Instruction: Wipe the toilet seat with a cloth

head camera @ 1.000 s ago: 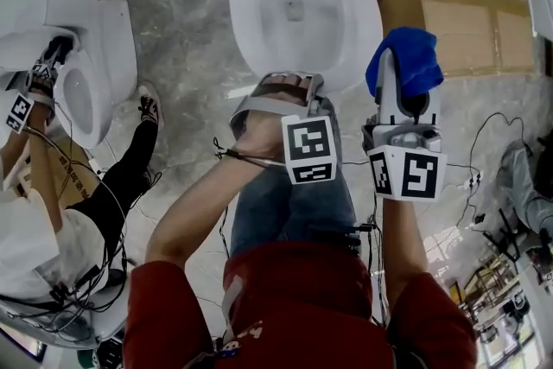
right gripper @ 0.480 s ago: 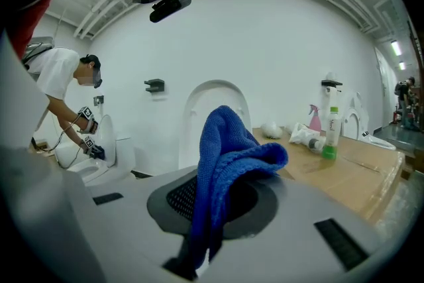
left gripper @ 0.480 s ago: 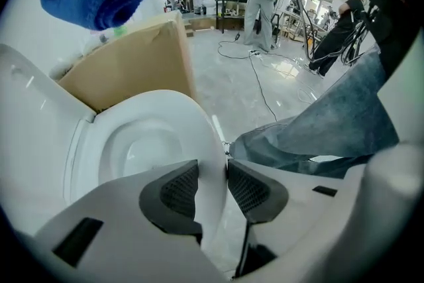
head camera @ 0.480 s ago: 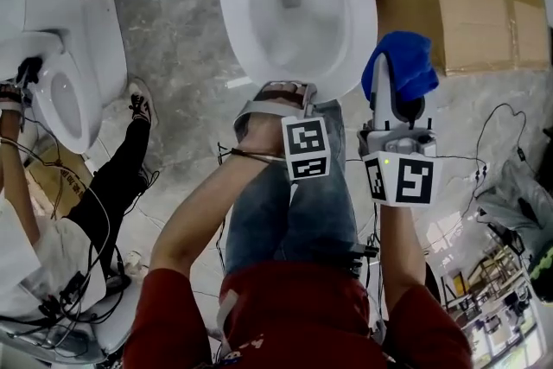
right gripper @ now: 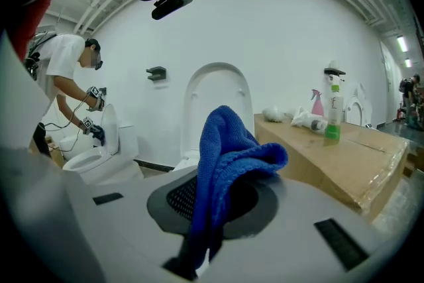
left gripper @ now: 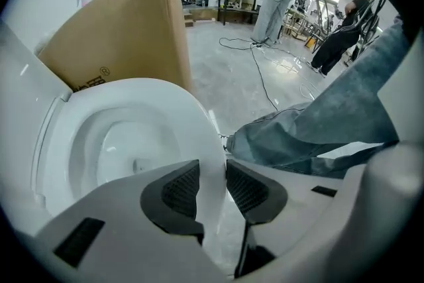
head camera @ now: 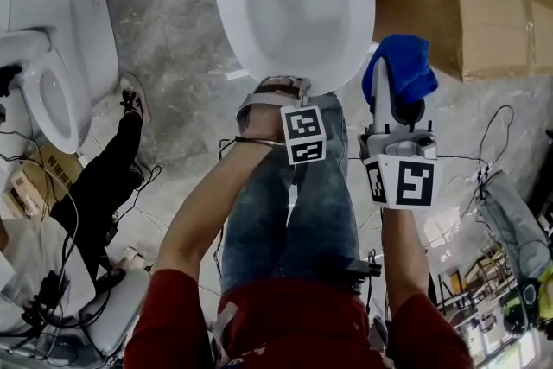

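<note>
Cloth (right gripper: 228, 156) sits clamped in right gripper (right gripper: 218, 205); left gripper (left gripper: 212, 185), jaws just narrowing yet apart, shows toilet seat (left gripper: 192, 109) rim in their gap.

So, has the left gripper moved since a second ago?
Yes: the left gripper has sunk toward the front of the toilet seat, its jaws just closing slightly, nothing gripped between them.

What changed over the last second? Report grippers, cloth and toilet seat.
Both grippers came down toward the toilet seat. The left gripper is now at the seat's front rim, and its jaws have just been closing a little, gripping nothing. Unchanged: the right gripper stays shut on the blue cloth, which is not yet on the seat.
</note>
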Action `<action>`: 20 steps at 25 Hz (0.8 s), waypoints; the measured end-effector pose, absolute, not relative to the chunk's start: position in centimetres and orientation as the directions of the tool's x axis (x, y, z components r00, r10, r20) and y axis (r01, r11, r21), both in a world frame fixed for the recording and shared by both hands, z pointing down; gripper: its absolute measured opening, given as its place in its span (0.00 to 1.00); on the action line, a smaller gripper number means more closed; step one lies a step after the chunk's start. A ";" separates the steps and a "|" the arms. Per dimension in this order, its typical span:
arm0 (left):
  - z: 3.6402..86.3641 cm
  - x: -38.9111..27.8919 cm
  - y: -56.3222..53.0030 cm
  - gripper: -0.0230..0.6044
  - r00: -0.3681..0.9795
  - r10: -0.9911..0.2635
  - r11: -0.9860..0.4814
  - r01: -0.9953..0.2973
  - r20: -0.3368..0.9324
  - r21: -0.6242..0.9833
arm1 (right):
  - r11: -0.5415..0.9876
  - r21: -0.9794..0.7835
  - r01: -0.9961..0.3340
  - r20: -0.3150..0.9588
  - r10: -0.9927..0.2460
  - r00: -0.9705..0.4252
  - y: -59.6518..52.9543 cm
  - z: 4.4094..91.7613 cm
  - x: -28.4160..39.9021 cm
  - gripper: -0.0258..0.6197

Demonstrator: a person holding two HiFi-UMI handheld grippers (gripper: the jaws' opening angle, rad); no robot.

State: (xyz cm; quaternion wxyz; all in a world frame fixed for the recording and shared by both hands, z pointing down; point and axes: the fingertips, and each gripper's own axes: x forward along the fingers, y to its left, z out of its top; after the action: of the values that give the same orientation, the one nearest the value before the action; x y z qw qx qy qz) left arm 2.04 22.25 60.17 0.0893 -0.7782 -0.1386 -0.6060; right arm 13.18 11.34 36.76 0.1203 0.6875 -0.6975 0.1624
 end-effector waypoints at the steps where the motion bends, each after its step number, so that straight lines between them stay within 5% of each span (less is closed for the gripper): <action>1: 60.8 2.1 22.2 0.26 0.220 0.114 -0.945 0.324 0.969 0.038 | 0.006 -0.062 -0.998 0.396 -0.918 -0.030 11.3 37.1 13.1 0.13; 9: 61.4 1.9 22.2 0.25 0.248 0.096 -0.957 0.290 0.964 0.021 | 0.031 -0.070 -0.997 0.401 -0.914 -0.056 10.5 38.4 12.1 0.13; 12: 60.6 1.1 22.0 0.14 0.259 0.074 -0.973 0.232 0.963 0.013 | 0.040 -0.072 -0.997 0.394 -0.917 -0.065 10.0 38.0 11.6 0.13; 17: 56.4 2.3 19.0 0.08 0.424 -0.018 -0.999 -0.047 0.905 0.002 | 0.044 -0.067 -0.997 0.379 -0.923 -0.066 9.2 36.8 11.7 0.13; 20: 52.3 3.0 14.1 0.06 0.552 -0.219 -0.951 -0.305 0.804 -0.050 | 0.045 -0.060 -0.997 0.371 -0.926 -0.064 8.5 36.4 11.6 0.13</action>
State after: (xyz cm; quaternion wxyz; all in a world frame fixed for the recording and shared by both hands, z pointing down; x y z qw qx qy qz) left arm 3.01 14.11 52.27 -0.0478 -0.8797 0.1488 -0.4490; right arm 11.58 8.49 36.39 0.1165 0.6740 -0.7135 0.1518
